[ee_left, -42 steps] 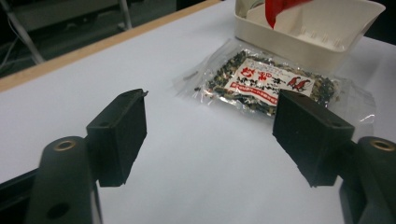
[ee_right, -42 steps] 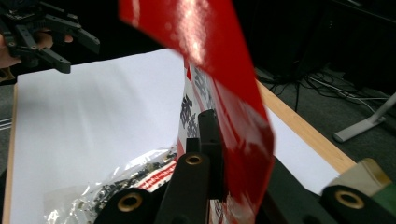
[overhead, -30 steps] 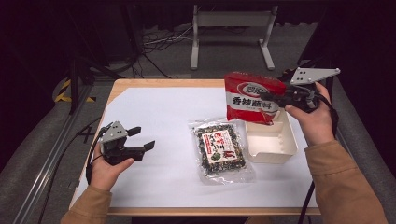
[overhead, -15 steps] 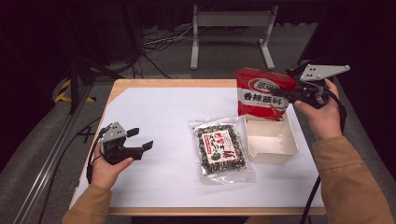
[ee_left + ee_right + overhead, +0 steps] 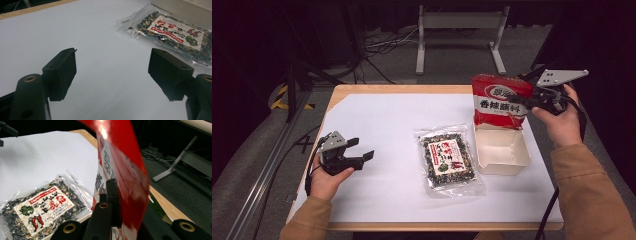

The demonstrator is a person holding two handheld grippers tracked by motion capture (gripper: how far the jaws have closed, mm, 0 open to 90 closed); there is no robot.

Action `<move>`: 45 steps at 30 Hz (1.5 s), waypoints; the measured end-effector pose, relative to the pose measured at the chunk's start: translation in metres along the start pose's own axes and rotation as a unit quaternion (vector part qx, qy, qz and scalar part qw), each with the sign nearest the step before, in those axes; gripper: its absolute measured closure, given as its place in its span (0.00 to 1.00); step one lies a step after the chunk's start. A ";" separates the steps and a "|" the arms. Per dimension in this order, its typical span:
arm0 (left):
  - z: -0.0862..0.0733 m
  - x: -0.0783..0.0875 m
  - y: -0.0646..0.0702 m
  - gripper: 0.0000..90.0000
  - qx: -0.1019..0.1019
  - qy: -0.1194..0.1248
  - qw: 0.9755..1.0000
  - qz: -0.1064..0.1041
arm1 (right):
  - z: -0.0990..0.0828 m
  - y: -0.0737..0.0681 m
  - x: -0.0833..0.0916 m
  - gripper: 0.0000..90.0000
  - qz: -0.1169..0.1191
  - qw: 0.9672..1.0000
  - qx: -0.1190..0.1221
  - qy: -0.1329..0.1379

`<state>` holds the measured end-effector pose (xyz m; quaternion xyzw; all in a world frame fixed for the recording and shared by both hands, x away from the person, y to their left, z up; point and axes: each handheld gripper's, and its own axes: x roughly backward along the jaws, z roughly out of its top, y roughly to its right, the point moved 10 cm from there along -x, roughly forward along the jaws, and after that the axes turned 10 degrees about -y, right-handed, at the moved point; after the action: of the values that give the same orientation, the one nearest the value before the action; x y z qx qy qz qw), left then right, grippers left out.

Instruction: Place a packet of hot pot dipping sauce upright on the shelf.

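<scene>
A red seasoning packet (image 5: 499,101) with white lettering hangs upright above the far end of a white open box (image 5: 502,151); my right gripper (image 5: 523,100) is shut on its right edge. In the right gripper view the red packet (image 5: 122,167) is pinched between the jaws. A clear bag of dark dried spices (image 5: 447,159) with a red-and-white label lies flat on the white sheet (image 5: 387,125), just left of the box. My left gripper (image 5: 361,149) rests low at the table's left, jaws open and empty; ahead of them lies the spice bag (image 5: 172,32).
The wooden table edge (image 5: 377,89) frames the white sheet. Behind the table stands a grey metal stand (image 5: 459,35) with cables on the floor. A metal rail (image 5: 267,170) runs along the left side.
My right gripper has carried the red packet rightward, from over the box's left side to above its far end. The left gripper has stayed put.
</scene>
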<state>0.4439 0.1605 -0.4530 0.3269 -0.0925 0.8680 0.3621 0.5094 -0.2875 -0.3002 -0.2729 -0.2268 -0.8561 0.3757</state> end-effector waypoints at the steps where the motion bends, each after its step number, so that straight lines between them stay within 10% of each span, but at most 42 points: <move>1: 0.000 0.000 0.000 0.26 0.000 -0.001 1.000 0.001 | -0.001 0.001 -0.001 1.00 0.001 1.000 -0.001 0.000; 45: -0.004 -0.002 0.000 0.26 0.000 -0.008 1.000 -0.003 | -0.036 0.004 -0.057 0.99 0.024 0.999 -0.007 -0.025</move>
<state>0.4435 0.1608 -0.4573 0.3341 -0.0949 0.8643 0.3639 0.5342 -0.2814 -0.3629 -0.3024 -0.2234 -0.8412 0.3886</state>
